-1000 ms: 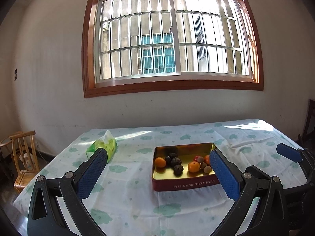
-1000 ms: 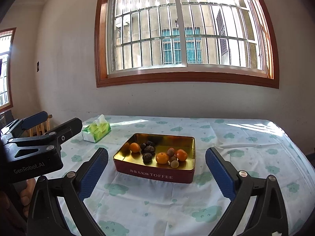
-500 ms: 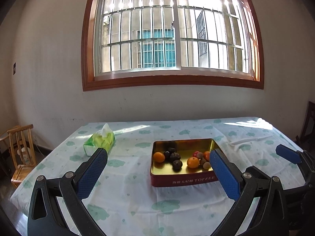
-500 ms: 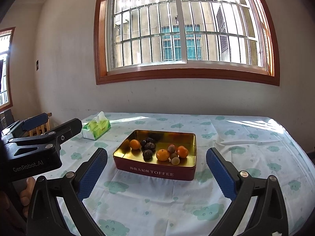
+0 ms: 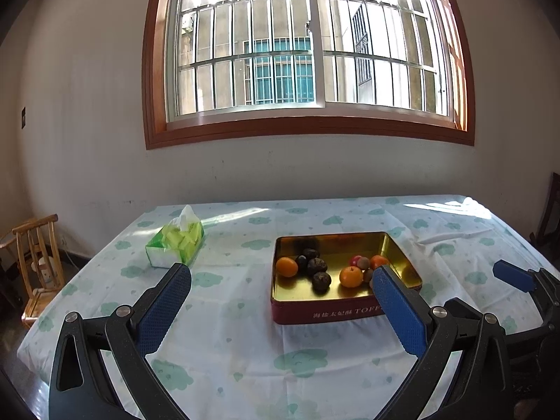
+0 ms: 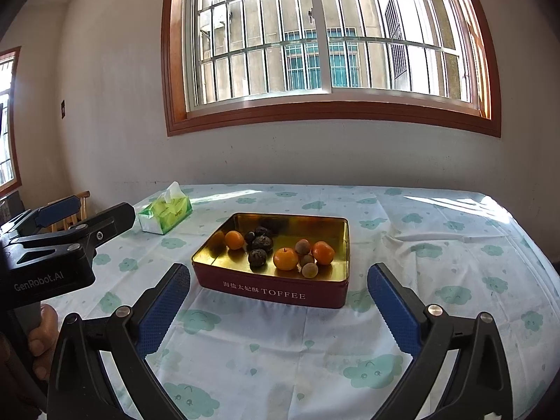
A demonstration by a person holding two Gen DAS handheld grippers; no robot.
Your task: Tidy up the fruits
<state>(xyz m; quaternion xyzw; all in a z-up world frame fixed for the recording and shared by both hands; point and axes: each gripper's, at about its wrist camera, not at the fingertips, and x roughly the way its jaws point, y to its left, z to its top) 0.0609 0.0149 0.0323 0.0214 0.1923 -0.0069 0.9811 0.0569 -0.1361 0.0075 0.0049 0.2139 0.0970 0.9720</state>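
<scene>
Both grippers hover level above the tablecloth (image 6: 437, 245), aimed at the toffee tin (image 6: 273, 292): left gripper (image 5: 280, 280) and right gripper (image 6: 278, 280) both spread wide, holding nothing.

Your left wrist view looks forward over the table (image 5: 245, 332) toward the barred window (image 5: 308, 45), sitting left of the toffee tin (image 5: 315, 313), which lies right of centre. Your right wrist view faces the same way from further right, with the tin (image 6: 273, 292) centred. Both stand near the tin and share it, the tissue pack (image 5: 175, 245) and the window.
</scene>
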